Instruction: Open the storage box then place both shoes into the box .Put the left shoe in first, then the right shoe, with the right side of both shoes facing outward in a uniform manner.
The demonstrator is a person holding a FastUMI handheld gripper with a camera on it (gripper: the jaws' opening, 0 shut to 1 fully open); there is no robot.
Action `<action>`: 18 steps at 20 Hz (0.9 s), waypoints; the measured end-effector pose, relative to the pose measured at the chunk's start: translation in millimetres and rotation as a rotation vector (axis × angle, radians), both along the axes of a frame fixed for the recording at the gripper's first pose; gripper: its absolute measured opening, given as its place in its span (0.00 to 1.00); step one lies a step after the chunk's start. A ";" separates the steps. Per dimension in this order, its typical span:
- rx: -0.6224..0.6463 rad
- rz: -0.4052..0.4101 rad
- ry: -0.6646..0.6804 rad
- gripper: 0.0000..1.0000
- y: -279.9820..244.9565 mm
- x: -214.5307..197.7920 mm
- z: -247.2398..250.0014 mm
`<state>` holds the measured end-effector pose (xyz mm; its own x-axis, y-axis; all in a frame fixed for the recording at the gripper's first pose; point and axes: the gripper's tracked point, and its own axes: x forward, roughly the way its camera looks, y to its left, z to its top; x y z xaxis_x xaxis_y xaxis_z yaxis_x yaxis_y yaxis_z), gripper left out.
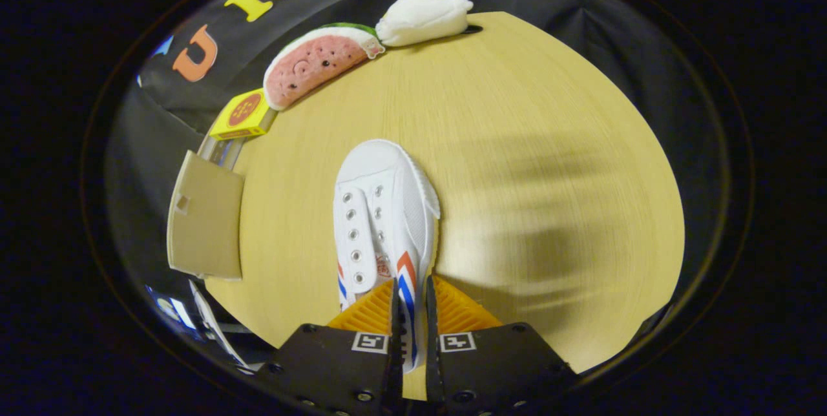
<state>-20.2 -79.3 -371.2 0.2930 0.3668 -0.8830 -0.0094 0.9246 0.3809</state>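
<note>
We see the tool (pixel 411 312) clenched on a white shoe (pixel 381 209), both fingers pressing on the side wall of the shoe at its heel end, one finger on the inside of the opening and the other on the outer face with the red and blue stripes. The shoe stretches ahead of the fingers with its toe pointing away from us, its eyelets unlaced. We cannot tell whether its sole touches the wooden bench (pixel 517 177) or hangs just above it; a soft shadow lies on the bench beside the shoe.

Beyond the shoe, along the far edge of the bench, we find a watermelon-slice plush (pixel 316 64) and, touching its tip, a white plush (pixel 423 15). Just beside the other end of the watermelon sits a small yellow box (pixel 242 115). Nearer to us, a tan flap (pixel 205 219) stands over the bench edge with a clear-walled container (pixel 219 151) behind it, between the flap and the yellow box; we take this to be the storage box, though little of it is plain
</note>
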 end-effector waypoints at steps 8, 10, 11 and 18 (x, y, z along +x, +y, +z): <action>0.073 -0.059 0.014 0.03 24.6 -10.4 29.2; 0.076 -0.064 -0.004 0.03 37.2 -10.1 43.9; 0.075 -0.062 -0.015 0.03 45.2 -9.9 53.4; 0.073 -0.017 -0.097 0.02 132.0 -15.6 144.6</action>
